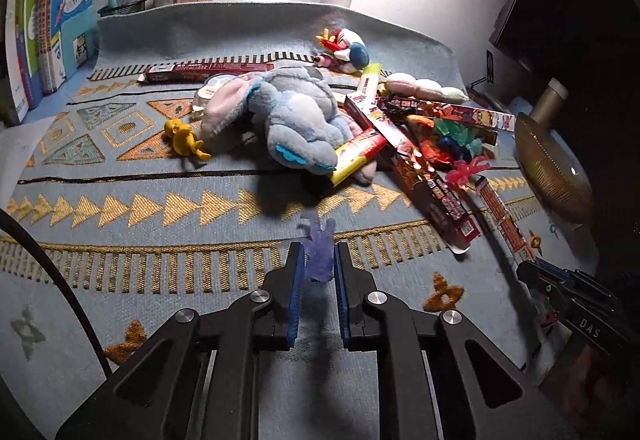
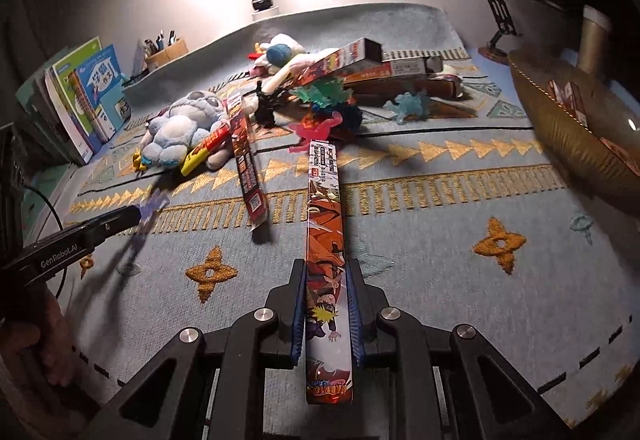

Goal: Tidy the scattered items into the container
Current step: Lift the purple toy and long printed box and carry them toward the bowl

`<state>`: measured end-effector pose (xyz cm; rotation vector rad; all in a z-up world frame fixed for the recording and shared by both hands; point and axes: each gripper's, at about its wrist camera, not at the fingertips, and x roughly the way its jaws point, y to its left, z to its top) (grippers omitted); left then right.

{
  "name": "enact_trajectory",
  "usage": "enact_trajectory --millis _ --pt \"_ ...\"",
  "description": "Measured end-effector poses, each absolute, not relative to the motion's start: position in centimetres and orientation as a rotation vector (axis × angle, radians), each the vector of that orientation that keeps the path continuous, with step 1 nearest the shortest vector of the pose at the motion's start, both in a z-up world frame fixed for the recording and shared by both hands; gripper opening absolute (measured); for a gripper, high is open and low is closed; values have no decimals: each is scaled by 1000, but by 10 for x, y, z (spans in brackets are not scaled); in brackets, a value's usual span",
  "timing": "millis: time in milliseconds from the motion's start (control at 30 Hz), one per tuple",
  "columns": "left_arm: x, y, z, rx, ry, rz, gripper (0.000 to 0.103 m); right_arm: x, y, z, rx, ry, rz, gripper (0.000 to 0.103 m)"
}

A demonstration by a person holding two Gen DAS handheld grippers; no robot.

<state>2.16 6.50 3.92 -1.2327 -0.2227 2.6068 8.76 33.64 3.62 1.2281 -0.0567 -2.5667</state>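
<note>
Your left gripper [image 1: 319,260] is clamped narrow on a small translucent purple figure [image 1: 318,248], gripped low on its body with most of it standing clear above the pads; the piece is soft-looking and blurred, so judge the hold as thin, and a quick swing could flick it out. Your right gripper [image 2: 327,304] is closed on a long orange box [image 2: 325,224], held near one end with the rest reaching far out toward the pile; that overhang is the main hazard, since the far end lies just beside the pink figure [image 2: 310,132] and may sweep it, or the neighbouring red box [image 2: 248,176], across the rug [image 2: 440,260] as you lift or turn. The bowl [image 2: 560,112], the container, sits right of the pile with boxes already inside; a long box entered end-first may tip out or bridge the rim. The plush [image 1: 288,120], the yellow figure [image 1: 184,138] left of it and the tangled boxes right of it remain on the rug. Both grippers are loaded, so crossing paths near the bowl risks a knock
</note>
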Motion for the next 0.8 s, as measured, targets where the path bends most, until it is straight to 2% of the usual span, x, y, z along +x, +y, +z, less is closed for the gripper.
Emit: enact_trajectory --millis 233,267,300,367,500,700,800 --pt "28 88 35 -1250 -79 2615 13 93 384 48 1199 -142 -2643 18" --pt "30 90 36 -1247 -40 2632 16 93 388 46 1208 -156 -2642 18" --pt "31 95 37 -1246 11 2645 22 93 393 44 1221 -169 -2637 18" --pt "30 103 35 -1296 99 2654 60 92 400 38 1241 -189 -2622 18" --pt "34 102 34 -1274 109 2685 60 94 403 33 1248 -206 -2603 18" --pt "33 77 42 -1241 -90 2673 60 93 407 32 1234 -215 -2596 18" --pt "26 73 35 -1299 -54 2686 60 90 409 28 1250 -229 -2584 18"
